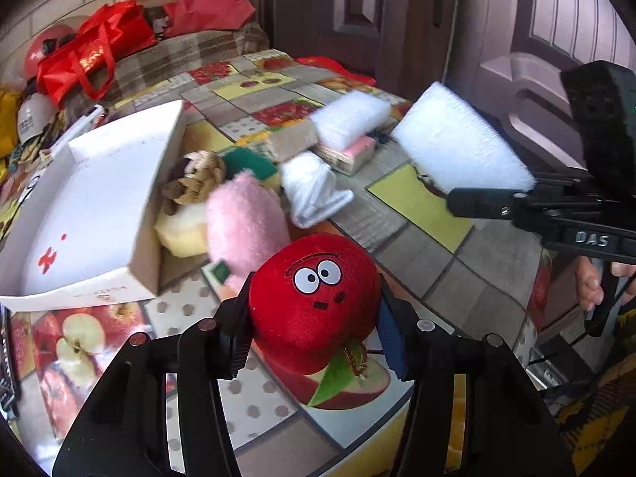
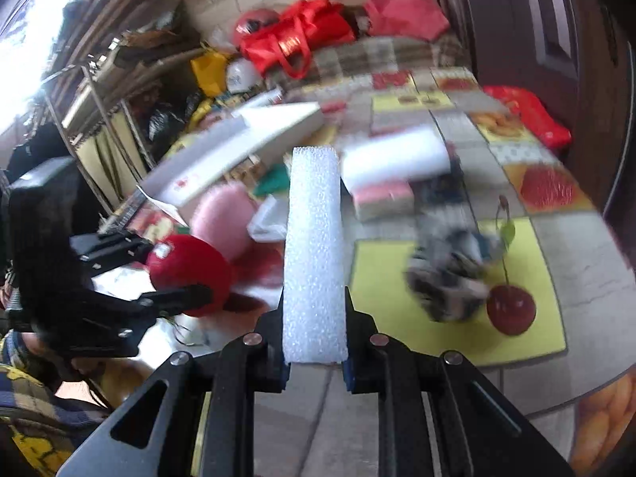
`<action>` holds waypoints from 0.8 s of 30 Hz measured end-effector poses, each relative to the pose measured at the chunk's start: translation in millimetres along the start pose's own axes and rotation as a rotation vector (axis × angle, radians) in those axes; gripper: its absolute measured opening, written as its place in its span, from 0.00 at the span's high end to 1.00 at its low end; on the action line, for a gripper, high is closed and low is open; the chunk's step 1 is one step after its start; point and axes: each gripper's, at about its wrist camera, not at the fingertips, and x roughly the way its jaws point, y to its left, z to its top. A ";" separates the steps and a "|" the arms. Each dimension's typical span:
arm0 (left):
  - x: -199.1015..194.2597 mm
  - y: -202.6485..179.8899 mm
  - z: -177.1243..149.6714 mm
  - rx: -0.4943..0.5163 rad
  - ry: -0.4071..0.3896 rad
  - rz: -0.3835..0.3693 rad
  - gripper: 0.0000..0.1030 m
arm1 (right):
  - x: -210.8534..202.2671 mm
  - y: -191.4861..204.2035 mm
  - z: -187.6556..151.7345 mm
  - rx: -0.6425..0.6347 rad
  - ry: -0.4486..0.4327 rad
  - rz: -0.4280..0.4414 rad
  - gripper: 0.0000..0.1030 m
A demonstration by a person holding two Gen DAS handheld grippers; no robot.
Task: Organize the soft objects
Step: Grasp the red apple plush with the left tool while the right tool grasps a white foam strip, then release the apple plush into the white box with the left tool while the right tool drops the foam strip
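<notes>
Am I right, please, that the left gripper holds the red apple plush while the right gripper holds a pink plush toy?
Not quite. The left gripper does hold the red apple plush, but the right gripper is shut on a white foam block, as the right wrist view shows. The pink plush toy lies on the table beside the white box.

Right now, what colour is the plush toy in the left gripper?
Red plush toy, with white cartoon eyes; clearest in the left wrist view.

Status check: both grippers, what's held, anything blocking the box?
Left gripper shut on red plush apple. Right gripper shut on white foam block. White cardboard box open; pink plush toy beside it.
</notes>
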 end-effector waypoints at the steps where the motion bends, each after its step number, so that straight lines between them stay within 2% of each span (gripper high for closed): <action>1: -2.6 1.4 1.4 -0.001 -0.008 0.011 0.48 | -2.4 2.8 1.7 -0.009 -0.013 0.002 0.82; 6: -15.6 14.9 12.9 -0.066 -0.048 0.091 0.48 | -1.9 14.1 17.8 -0.040 -0.063 0.008 0.82; 11: -16.5 35.4 18.8 -0.141 -0.049 0.217 0.48 | 11.0 20.9 29.9 -0.034 -0.073 0.017 0.82; 15: -18.6 47.5 16.4 -0.192 -0.053 0.256 0.48 | 14.5 28.1 32.8 -0.034 -0.083 0.027 0.82; 24: -34.7 70.7 24.9 -0.232 -0.100 0.325 0.48 | 12.2 36.4 52.2 -0.030 -0.128 0.023 0.82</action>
